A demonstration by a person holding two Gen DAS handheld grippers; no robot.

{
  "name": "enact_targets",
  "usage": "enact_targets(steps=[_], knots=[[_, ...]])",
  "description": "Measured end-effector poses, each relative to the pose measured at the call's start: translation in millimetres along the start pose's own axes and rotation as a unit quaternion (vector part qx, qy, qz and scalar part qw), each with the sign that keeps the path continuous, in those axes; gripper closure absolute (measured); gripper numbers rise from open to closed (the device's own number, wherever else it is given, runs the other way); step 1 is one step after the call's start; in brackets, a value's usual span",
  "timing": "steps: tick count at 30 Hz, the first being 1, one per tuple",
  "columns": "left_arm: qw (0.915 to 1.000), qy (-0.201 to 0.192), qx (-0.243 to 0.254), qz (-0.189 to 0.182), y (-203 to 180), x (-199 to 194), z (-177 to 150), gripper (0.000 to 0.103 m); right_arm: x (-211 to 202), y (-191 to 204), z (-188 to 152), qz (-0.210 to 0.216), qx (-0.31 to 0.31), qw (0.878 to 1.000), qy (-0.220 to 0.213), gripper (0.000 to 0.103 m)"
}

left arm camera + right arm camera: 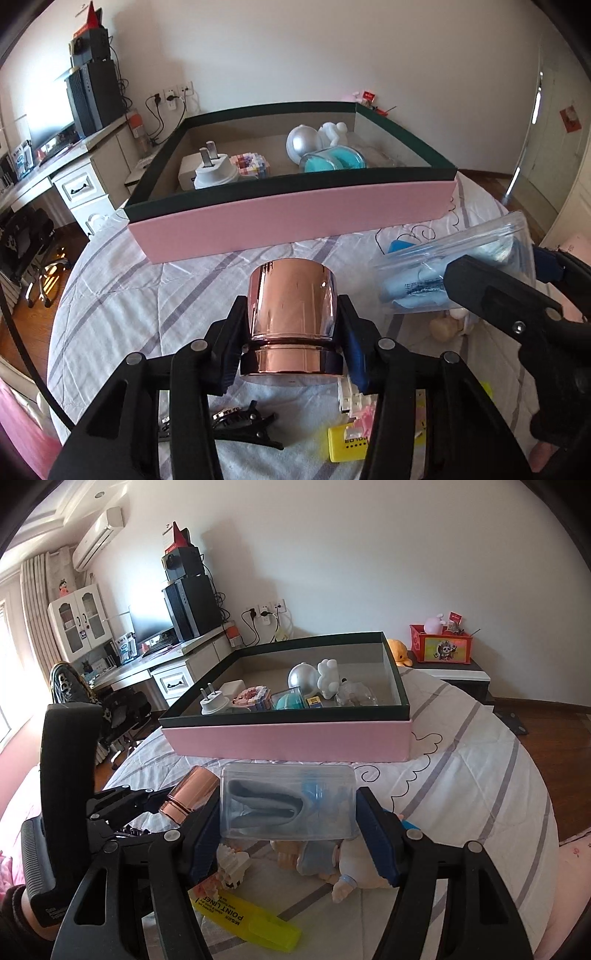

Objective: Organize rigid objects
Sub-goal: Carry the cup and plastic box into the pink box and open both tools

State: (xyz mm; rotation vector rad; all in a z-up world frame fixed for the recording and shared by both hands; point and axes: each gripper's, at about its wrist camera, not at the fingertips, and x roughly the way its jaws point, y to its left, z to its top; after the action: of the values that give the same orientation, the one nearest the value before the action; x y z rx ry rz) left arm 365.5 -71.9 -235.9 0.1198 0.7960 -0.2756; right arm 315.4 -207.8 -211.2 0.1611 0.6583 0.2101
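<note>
My left gripper (293,325) is shut on a shiny rose-gold cylinder (293,306) and holds it above the bed, in front of the pink box (295,218). The cylinder also shows in the right wrist view (190,792). My right gripper (288,812) is shut on a clear plastic case (288,801) with grey and blue items inside; the case also shows in the left wrist view (454,269). The box has a dark green rim (280,710) and holds a white plug (214,170), a pixel-block toy (251,166), a silver ball (304,142), a white figurine (334,133) and a teal container (334,158).
On the striped bedsheet (147,295) below the grippers lie a yellow highlighter (251,923), a black hair clip (240,428), a small block figure (232,864) and a baby doll (332,864). A desk with drawers (85,184) stands left. A red crate (439,642) sits on a bedside cabinet.
</note>
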Motion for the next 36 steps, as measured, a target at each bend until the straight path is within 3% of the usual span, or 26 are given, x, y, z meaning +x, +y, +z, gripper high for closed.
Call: enact_targets(steps=[11,20,27,36], knots=[[0.9979,-0.061,-0.019,-0.012,22.7,-53.0,20.4,0.056,-9.6,17.0,24.4,-0.003,-0.033,0.999,-0.027,0.033],[0.9948,-0.101,0.002,-0.009,35.2,-67.2,81.2,0.056,-15.1,32.3,75.3,0.006,-0.079,0.995,-0.058,0.033],[0.9945,-0.102,0.021,-0.007,38.9,-65.9,109.8,0.056,-7.9,30.0,107.8,0.046,-0.069,0.995,-0.047,0.033],[0.9962,-0.081,0.022,-0.023,39.2,-57.9,93.9,0.055,-3.9,29.9,100.8,0.065,-0.061,0.996,-0.023,0.033]])
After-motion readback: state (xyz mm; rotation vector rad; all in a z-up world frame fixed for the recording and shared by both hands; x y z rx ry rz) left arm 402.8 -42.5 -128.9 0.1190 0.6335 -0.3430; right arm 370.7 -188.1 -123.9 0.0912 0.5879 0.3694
